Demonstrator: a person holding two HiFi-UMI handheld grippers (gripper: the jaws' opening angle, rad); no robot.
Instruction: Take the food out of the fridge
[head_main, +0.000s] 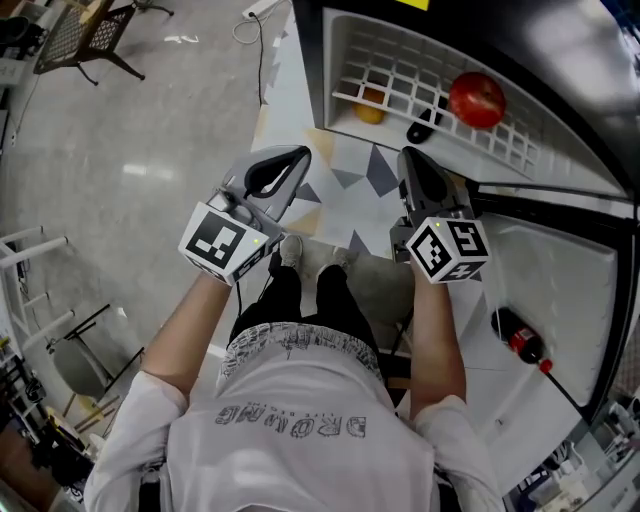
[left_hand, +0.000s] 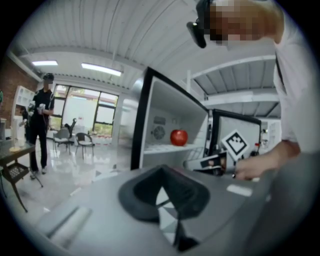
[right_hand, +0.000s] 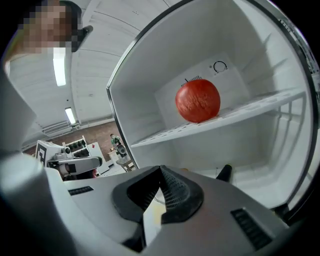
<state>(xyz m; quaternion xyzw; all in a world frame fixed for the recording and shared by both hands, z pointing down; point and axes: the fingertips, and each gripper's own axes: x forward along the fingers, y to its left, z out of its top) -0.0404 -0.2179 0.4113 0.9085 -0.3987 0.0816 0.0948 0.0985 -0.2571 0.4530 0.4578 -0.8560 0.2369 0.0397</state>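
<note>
The open white fridge (head_main: 340, 50) is faced from the front, and its white wire shelf (head_main: 400, 75) is left within reach. The left claw (head_main: 298, 155) and the right claw (head_main: 410, 155) are held before the opening, both with jaws pressed together on nothing, apparently readied for an approach. The round red apple (head_main: 477, 100) is seen resting on that shelf. A small orange fruit (head_main: 370, 108) lies beneath it, so nothing is judged removed yet.
</note>
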